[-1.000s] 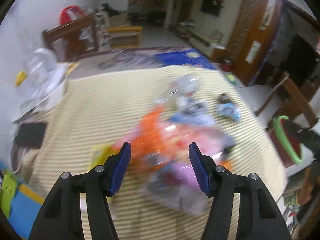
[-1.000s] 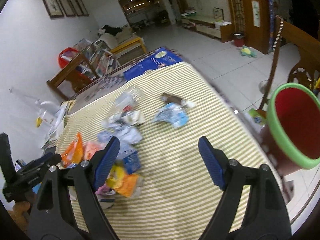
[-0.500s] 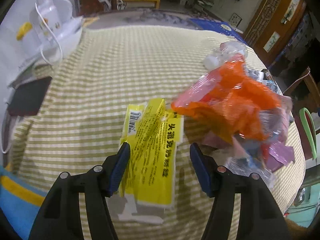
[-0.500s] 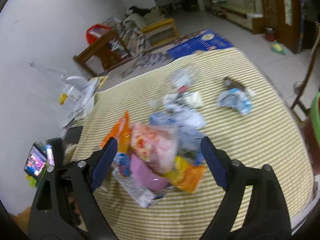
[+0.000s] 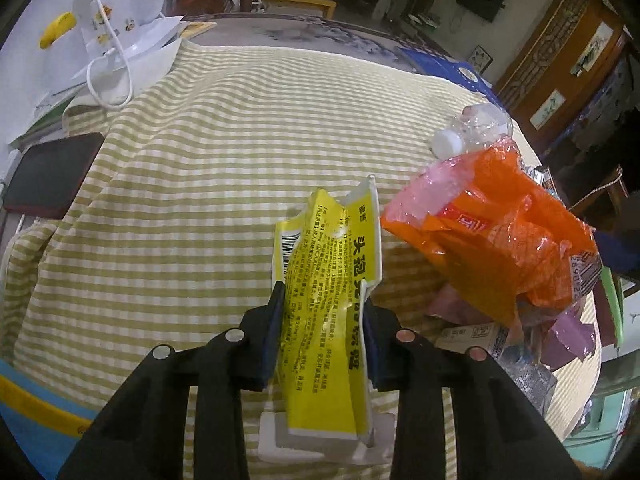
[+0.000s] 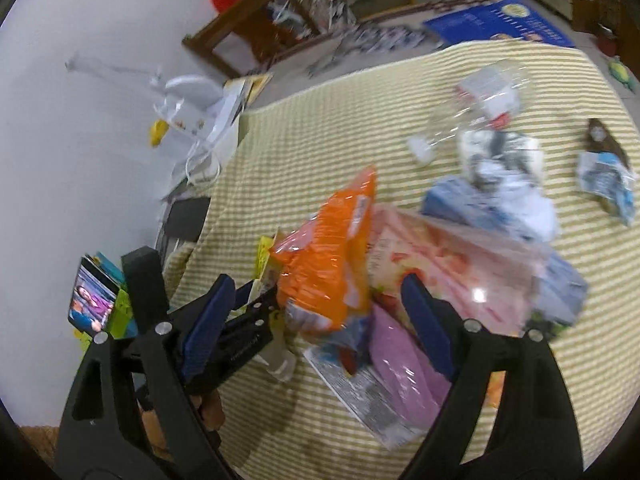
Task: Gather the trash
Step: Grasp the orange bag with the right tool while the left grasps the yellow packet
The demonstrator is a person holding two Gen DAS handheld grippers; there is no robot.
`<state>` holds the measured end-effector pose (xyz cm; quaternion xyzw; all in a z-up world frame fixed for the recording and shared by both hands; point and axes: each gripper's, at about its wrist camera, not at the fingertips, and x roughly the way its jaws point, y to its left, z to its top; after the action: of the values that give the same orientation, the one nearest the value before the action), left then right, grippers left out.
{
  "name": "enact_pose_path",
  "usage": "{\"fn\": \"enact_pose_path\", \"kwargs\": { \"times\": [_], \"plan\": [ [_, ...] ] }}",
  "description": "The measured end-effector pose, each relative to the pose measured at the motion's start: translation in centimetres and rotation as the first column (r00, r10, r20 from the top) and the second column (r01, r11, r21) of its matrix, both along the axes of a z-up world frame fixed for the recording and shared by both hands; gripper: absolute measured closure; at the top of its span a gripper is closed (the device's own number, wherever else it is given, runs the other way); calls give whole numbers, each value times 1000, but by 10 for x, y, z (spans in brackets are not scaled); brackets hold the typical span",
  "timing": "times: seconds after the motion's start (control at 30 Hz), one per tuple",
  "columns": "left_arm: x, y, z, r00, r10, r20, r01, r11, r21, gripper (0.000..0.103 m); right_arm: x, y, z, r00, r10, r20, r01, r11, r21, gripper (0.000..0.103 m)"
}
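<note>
I see a yellow wrapper (image 5: 328,304) with black print and a barcode, crumpled lengthwise and standing up off the striped cloth. Just to its right an orange plastic bag (image 5: 496,232) sits puffed and creased on top of a heap of litter. Under it I can make out a pink bag (image 6: 448,272), a purple packet (image 6: 404,364) and a silvery wrapper (image 6: 360,392). Farther back a crushed clear bottle (image 5: 476,130) with a white cap lies on its side, and a blue-and-white wrapper (image 6: 608,180) lies well apart.

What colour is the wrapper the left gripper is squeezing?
Yellow wrapper, with black writing and a white barcode patch. It shows best in the left wrist view.
</note>
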<state>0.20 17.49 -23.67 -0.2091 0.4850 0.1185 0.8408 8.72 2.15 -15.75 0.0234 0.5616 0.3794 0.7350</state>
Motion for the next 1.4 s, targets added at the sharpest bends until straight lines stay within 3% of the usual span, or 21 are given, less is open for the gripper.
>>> {"fn": "enact_pose_path", "kwargs": {
  "times": [0.13, 0.17, 0.2, 0.23, 0.33, 0.53, 0.73, 1.0, 1.17, 1.4],
  "plan": [
    [-2, 2, 0, 1000, 7, 7, -7, 1000, -12, 71, 3, 15, -14, 1000, 25, -16, -26, 998, -49, 22],
    [-1, 2, 0, 1000, 9, 7, -8, 1000, -12, 71, 3, 18, -17, 999, 33, -21, -34, 998, -53, 27],
    [-1, 2, 0, 1000, 10, 7, -10, 1000, -12, 71, 4, 19, -21, 999, 43, -29, -44, 997, -57, 45],
    [-1, 2, 0, 1000, 14, 7, -14, 1000, -13, 71, 3, 20, -24, 997, 55, -46, -57, 997, -50, 51],
    [-2, 1, 1, 1000, 20, 5, -20, 1000, -15, 72, 3, 15, -18, 998, 56, -20, -57, 998, -27, 54],
    [-4, -4, 18, 999, 36, 29, -36, 999, -26, 72, 8, -24, 27, 994, -25, 109, 19, 998, 57, 55],
    [3, -25, 64, 991, -4, 134, 2, 1000, 13, 72, 15, -80, 58, 962, -161, 220, 144, 985, 94, 55],
    [30, -76, 116, 961, -121, 247, 121, 993, 16, 72, 15, -148, 79, 904, -312, 292, 283, 949, 137, 55],
    [54, -118, 143, 929, -221, 297, 215, 975, 53, 72, 12, -179, 86, 861, -377, 341, 350, 926, 140, 55],
    [71, -153, 158, 908, -265, 325, 267, 963, 40, 72, 9, -219, 89, 827, -442, 347, 415, 897, 155, 55]
  ]
}}
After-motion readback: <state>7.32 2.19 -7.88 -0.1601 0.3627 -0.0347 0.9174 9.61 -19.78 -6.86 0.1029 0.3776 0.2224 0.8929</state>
